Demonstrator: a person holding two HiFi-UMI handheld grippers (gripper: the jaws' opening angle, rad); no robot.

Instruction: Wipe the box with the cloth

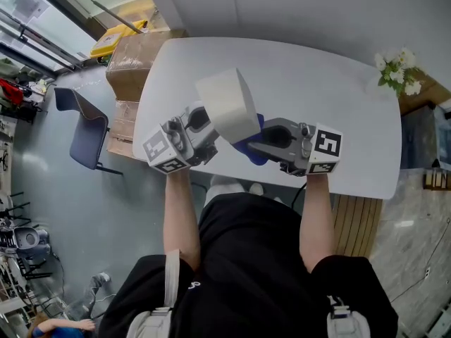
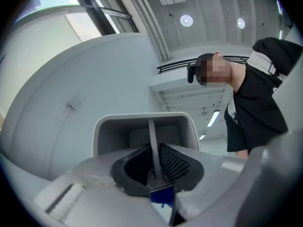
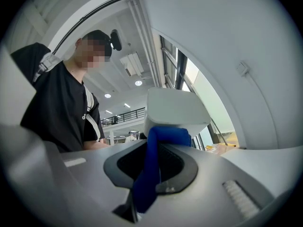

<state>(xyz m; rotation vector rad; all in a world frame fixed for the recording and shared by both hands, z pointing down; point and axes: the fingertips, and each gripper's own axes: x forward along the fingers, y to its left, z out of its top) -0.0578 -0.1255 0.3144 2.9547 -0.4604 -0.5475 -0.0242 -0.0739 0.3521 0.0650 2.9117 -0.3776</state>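
The box (image 1: 229, 104), likely light, stiff and thin-walled, is held above the table (image 1: 338, 83) by the left gripper (image 1: 202, 127), clamped on its rim at eight o'clock, while the right gripper (image 1: 261, 145) pinches the limp blue cloth (image 1: 249, 151) against its four-o'clock side.

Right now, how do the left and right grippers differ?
The left gripper has its jaws shut on a wall of the white box; the right gripper has them shut on the blue cloth. The left gripper carries the box; the right gripper holds the cloth against it. Both are shut.
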